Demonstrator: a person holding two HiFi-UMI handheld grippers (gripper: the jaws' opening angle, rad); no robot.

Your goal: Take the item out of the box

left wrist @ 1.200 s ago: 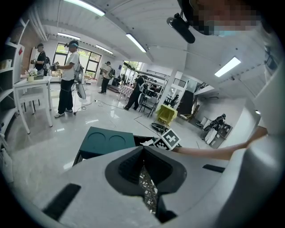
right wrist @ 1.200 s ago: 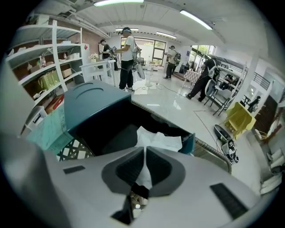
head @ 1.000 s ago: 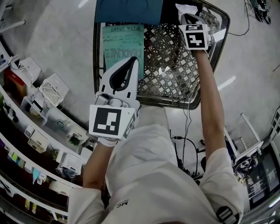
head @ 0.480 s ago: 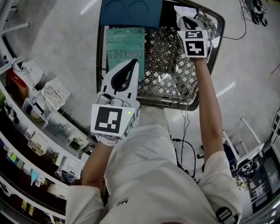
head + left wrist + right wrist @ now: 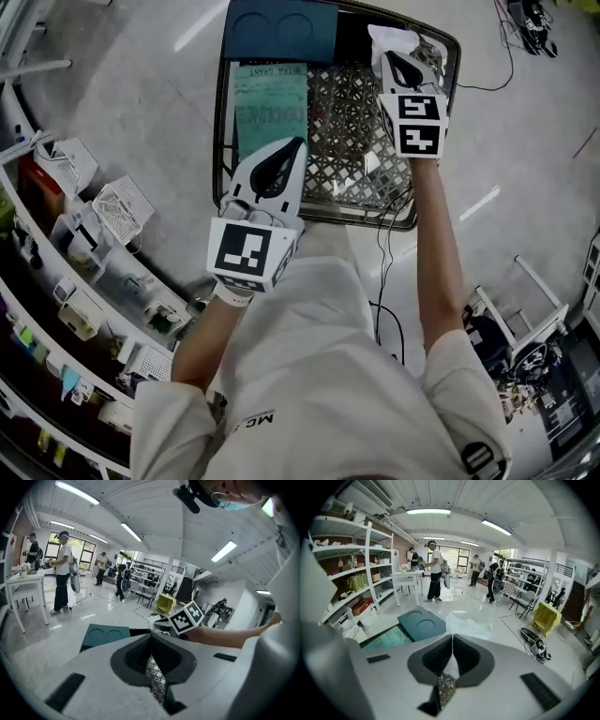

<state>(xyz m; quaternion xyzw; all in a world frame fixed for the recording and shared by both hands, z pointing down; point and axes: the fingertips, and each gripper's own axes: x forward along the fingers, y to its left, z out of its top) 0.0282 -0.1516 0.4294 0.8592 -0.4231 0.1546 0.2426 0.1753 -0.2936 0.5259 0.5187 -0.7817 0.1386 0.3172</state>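
Note:
A metal mesh basket (image 5: 319,217) stands on the floor. In it lie a dark teal tray (image 5: 281,28) with two round hollows, a pale green printed sheet (image 5: 270,108) and a crumpled white plastic bag (image 5: 394,39) in the far right corner. My right gripper (image 5: 392,56) reaches into that corner, and its jaws are shut on the white bag (image 5: 468,625), which spreads out just past the right gripper's (image 5: 452,637) tips. My left gripper (image 5: 281,145) hovers over the basket's near left part, shut with nothing in it; mesh shows below the left gripper's (image 5: 151,637) jaws.
Shelves with white crates (image 5: 117,206) and small goods curve along the left. Cables (image 5: 384,300) trail on the floor to the right of the basket. Several people (image 5: 63,569) stand far off by a white table (image 5: 408,576). A yellow seat (image 5: 546,616) stands at the right.
The basket has drifted a little right and shrunk in the head view as the camera moved. Both grippers hold about the same places over it, jaws still together.

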